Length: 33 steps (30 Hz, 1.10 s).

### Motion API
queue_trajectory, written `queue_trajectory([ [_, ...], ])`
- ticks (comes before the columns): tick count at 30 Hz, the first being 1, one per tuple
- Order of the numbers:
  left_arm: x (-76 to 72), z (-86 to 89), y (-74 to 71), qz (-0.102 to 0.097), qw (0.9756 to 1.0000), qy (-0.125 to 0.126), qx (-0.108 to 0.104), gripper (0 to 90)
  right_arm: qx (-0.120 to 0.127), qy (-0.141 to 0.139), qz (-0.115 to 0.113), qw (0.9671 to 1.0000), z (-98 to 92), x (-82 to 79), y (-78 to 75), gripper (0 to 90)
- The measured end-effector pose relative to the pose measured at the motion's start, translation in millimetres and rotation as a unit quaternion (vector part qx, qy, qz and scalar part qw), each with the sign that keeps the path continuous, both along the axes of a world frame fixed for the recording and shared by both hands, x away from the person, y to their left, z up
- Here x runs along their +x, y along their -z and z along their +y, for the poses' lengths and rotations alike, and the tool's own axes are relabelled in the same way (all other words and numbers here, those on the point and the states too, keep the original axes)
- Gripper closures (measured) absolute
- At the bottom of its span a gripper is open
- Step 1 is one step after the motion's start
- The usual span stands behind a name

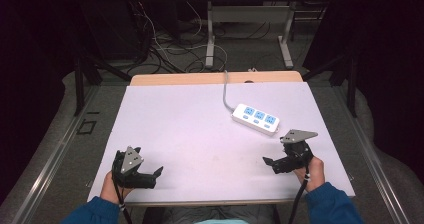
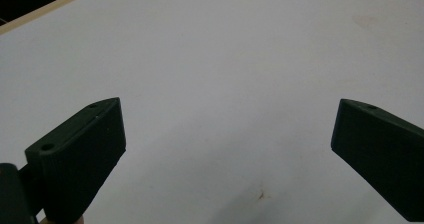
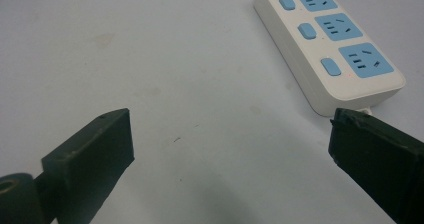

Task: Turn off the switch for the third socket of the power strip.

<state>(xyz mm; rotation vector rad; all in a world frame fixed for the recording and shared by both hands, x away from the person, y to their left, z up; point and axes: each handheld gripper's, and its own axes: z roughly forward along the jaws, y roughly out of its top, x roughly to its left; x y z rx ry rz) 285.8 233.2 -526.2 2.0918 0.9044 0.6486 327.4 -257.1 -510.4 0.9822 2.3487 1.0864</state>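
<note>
White worktop (image 1: 190,129), power strip (image 1: 255,118) lying flat right of centre, grey cord running to the far edge. Your right tongs (image 1: 272,164) sit near it, released, empty. Your left tongs (image 1: 152,176) released too, near edge, well apart from the strip.

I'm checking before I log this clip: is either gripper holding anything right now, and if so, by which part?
Nothing is held. The left gripper and right gripper are both open over the table; the power strip lies untouched.

White power strip (image 1: 255,118) with three blue sockets and blue switches, grey cord (image 1: 226,91); white tabletop (image 1: 190,129) with tan edge; black grippers; blue sleeves.
</note>
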Motion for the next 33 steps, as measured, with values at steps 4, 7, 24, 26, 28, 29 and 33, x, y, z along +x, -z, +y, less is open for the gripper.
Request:
queue_trajectory([
  [4, -0.1, 0.2, -0.4, 0.003, 1.0, 0.001, 0.001, 1.0, -0.001, 0.002, 0.008, 1.0, -0.8, 4.5, -0.1, 3.8],
  [7, -0.1, 0.2, -0.4, 0.003, 1.0, 0.001, 0.002, 0.9, 0.001, 0.005, 0.004, 1.0, -0.9, 8.7, -0.2, 3.8],
  [24, -0.1, -0.1, -0.1, 0.0, 1.0, 0.001, -0.001, 1.0, 0.003, 0.012, 0.004, 0.9999, 1.9, 30.5, -3.7, 3.8],
  [26, -0.1, 0.0, -0.2, 0.001, 1.0, 0.001, -0.002, 0.9, 0.004, 0.012, 0.004, 0.9999, 2.5, 33.8, -4.1, 3.8],
  [28, -0.2, -0.1, -0.2, 0.0, 1.0, 0.0, -0.002, 0.9, 0.005, 0.013, 0.008, 0.9999, 3.2, 35.7, -4.3, 3.8],
  [29, -0.2, -0.2, -0.2, 0.0, 1.0, 0.001, -0.002, 0.9, 0.007, 0.013, 0.01, 0.9998, 3.7, 36.9, -4.0, 3.8],
  [33, 0.0, -0.1, -0.2, 0.001, 1.0, 0.001, -0.001, 0.9, 0.004, 0.015, 0.011, 0.9998, 3.6, 41.7, -3.0, 3.9],
])
